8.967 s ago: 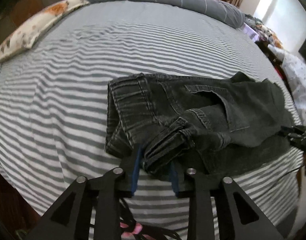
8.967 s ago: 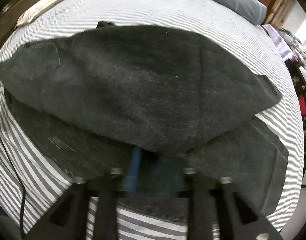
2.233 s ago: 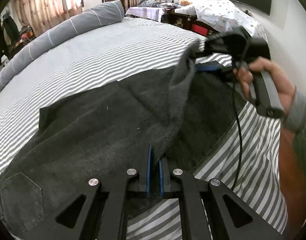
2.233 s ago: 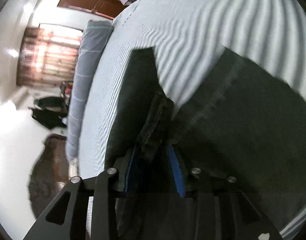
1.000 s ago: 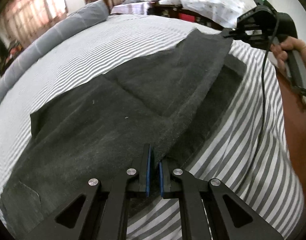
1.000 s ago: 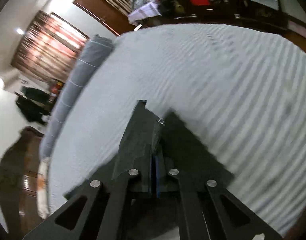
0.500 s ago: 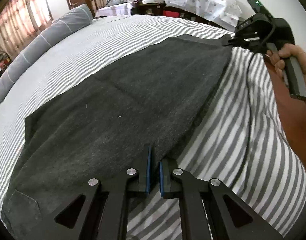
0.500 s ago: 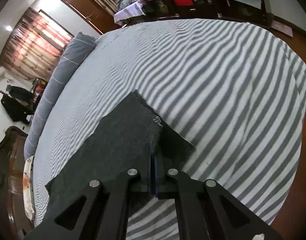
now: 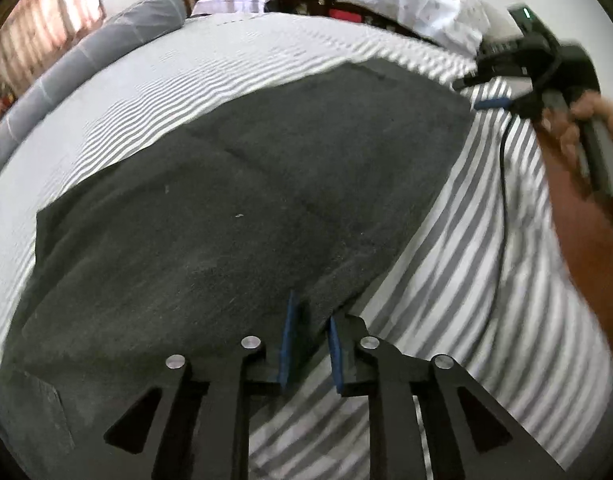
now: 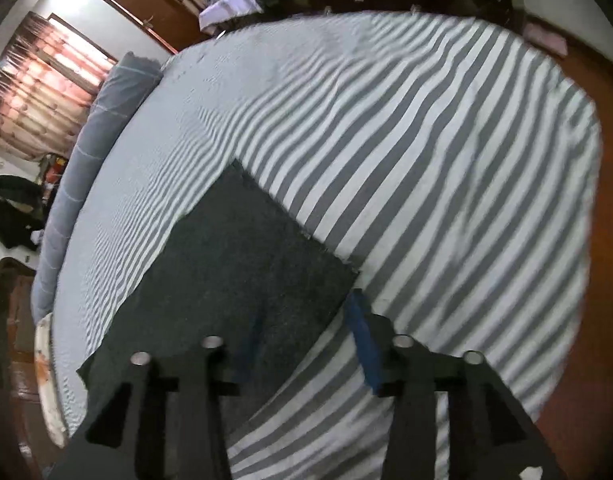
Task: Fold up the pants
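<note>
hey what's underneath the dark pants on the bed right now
The dark pants lie flat on the grey and white striped bedsheet, which shows all around them. Whatever lies directly beneath the fabric, including any folded-under layer, is covered and cannot be seen.

One pair of dark grey pants point(image 9: 234, 216) lies spread on one bed with a grey-and-white striped sheet point(image 9: 486, 280). Two grippers are in view: the left gripper point(image 9: 309, 344) near the bottom of its own view, with two blue pads, and the right gripper point(image 9: 491, 103) at the far right, of which one blue pad shows there; in its own view the right gripper point(image 10: 306, 344) shows two. One hand point(image 9: 586, 116) is seen, on the right gripper's handle. One long grey bolster point(image 10: 86, 152) lies along the far left edge of the bed. One brown door point(image 10: 146, 12) and one curtained window point(image 10: 38, 96) stand beyond it. One patterned pillow point(image 10: 44, 384) shows at the near left edge.
</note>
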